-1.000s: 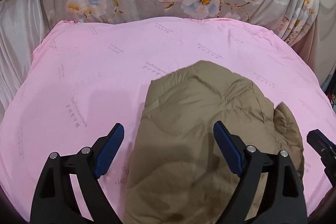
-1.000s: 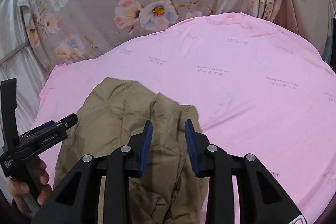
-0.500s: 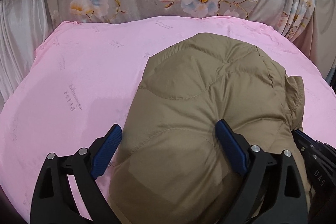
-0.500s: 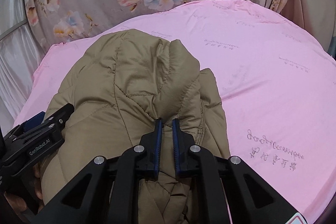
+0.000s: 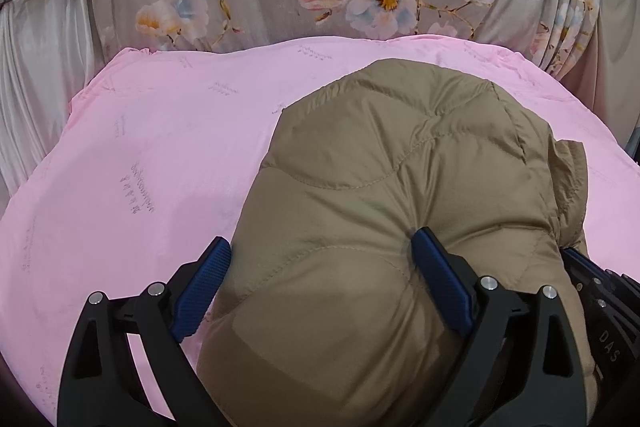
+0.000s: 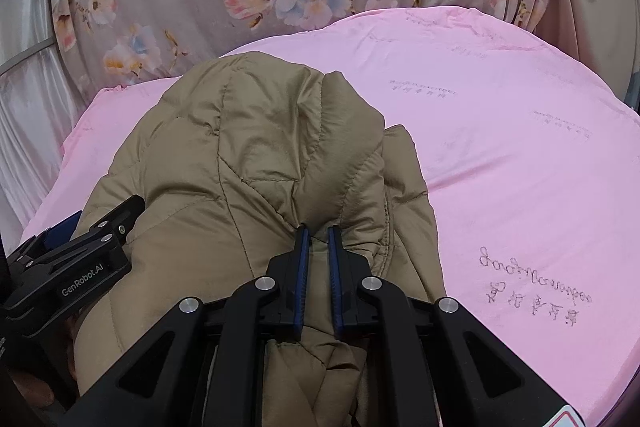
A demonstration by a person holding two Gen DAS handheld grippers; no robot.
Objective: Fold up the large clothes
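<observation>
Your one puffy tan quilted jacket (image 5: pixel 400 195) fills the frame's lower centre. Your right gripper (image 6: pixel 318 239) pinches a fold; your left gripper (image 5: pixel 320 263) gapes wide astride it, after opening.

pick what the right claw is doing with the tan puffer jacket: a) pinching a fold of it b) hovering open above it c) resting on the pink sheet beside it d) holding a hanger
a: in the right wrist view the right claw has its blue pads nearly together with a ridge of the tan puffer jacket bunched up between them.
</observation>
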